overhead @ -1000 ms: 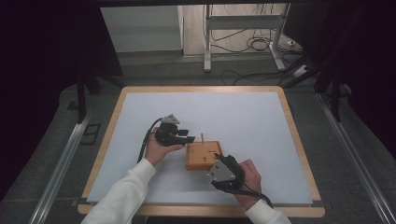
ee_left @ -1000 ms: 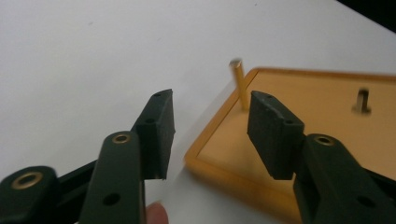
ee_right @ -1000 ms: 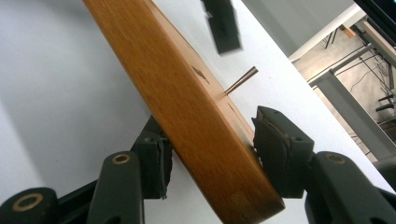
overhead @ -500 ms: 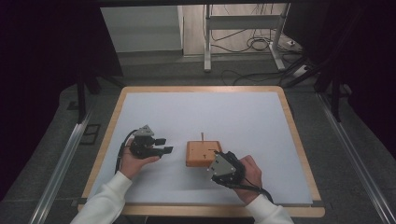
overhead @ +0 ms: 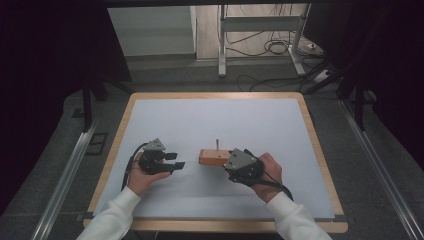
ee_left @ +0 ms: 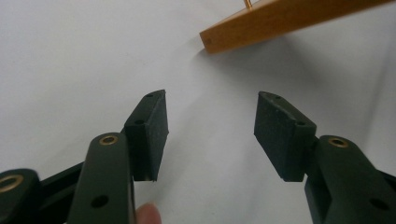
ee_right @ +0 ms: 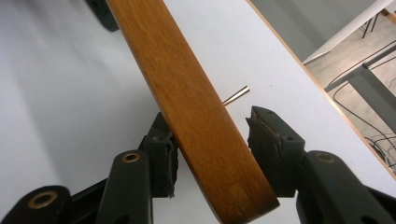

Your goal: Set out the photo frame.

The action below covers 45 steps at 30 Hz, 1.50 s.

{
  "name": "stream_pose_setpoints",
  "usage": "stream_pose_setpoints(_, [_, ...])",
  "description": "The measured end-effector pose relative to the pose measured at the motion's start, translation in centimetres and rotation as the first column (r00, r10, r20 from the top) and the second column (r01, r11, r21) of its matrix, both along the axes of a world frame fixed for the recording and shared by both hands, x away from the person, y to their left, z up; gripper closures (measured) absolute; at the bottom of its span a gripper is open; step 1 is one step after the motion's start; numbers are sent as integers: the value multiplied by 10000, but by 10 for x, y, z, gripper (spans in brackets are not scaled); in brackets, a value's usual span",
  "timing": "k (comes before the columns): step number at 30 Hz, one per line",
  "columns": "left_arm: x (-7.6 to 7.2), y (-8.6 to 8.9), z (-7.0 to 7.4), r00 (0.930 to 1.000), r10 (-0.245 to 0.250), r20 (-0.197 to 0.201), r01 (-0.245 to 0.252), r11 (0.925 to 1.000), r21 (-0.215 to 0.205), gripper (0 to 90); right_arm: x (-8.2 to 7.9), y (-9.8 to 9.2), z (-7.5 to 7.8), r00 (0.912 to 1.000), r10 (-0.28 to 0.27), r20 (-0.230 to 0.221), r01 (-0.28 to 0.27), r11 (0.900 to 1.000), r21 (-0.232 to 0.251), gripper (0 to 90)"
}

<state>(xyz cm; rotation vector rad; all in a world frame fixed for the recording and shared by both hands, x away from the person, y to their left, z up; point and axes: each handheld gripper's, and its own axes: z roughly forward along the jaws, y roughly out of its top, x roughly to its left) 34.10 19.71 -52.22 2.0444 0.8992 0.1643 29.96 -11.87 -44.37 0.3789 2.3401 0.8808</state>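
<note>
Wooden block lies near the middle of the white table in the high view, with the right gripper at its end. In the left gripper view, the left gripper is wide open and empty. In the right gripper view, the jaws straddle the block, one pad seemingly not touching; if lifted so, it could slip or swing.

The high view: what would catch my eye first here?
Probably the wooden block with a thin pin standing on it, near the middle of the white board. The right gripper straddles its end, jaws either side. The left gripper sits open just left of it, holding nothing.
</note>
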Motion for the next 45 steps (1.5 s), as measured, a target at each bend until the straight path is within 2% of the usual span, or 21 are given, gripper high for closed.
stream_pose_setpoints(7, [-4, 1, -1, 10000, -88, 33, 88, 10000, 41, 440, 14, 4, 10, 9997, 47, -250, -44, 9999, 123, 576])
stream_pose_setpoints(13, [-5, 1, -2, 9999, -69, -73, 69, 10000, -17, 440, 22, 8, 15, 9992, 153, -371, -149, 9998, 121, 654])
stream_pose_setpoints(21, [-4, 0, -3, 9999, -107, -94, 108, 9999, 37, 439, 33, 5, 26, 9975, 305, -631, -279, 9987, 419, 688])
stream_pose_setpoints(23, [-4, 0, -3, 9999, -99, -100, 99, 9999, 23, 439, 33, 4, 29, 9956, 443, -825, -399, 9977, 546, 690])
stream_pose_setpoints(25, [-4, 0, -3, 9999, -106, -99, 107, 9999, 28, 439, 28, 4, 31, 9908, 881, -1023, -833, 9953, 500, 691])
stream_pose_setpoints(29, [-4, -1, -3, 9999, -117, -99, 117, 9999, 33, 439, 23, 4, 32, 9852, 1300, -1121, -1261, 9912, 404, 691])
stream_pose_setpoints(33, [-5, -1, -3, 9999, -135, -103, 135, 9999, 28, 439, 18, 1, 35, 9797, 1457, -1377, -1392, 9887, 559, 691])
stream_pose_setpoints(35, [-4, -2, -3, 9998, -140, -114, 140, 9999, 28, 438, 19, -3, 35, 9766, 1520, -1524, -1425, 9872, 715, 691])
stream_pose_setpoints(38, [-4, -2, -4, 9998, -134, -125, 135, 9999, 28, 438, 20, -5, 35, 9765, 1511, -1537, -1406, 9871, 770, 689])
stream_pose_setpoints(41, [-4, -2, -3, 9998, -152, -130, 153, 9999, 47, 438, 22, -5, 35, 9792, 1385, -1483, -1269, 9883, 850, 684])
stream_pose_setpoints(45, [-5, -1, -3, 9998, -141, -106, 142, 9999, 16, 436, 31, -6, 36, 9855, 907, -1436, -774, 9924, 957, 670])
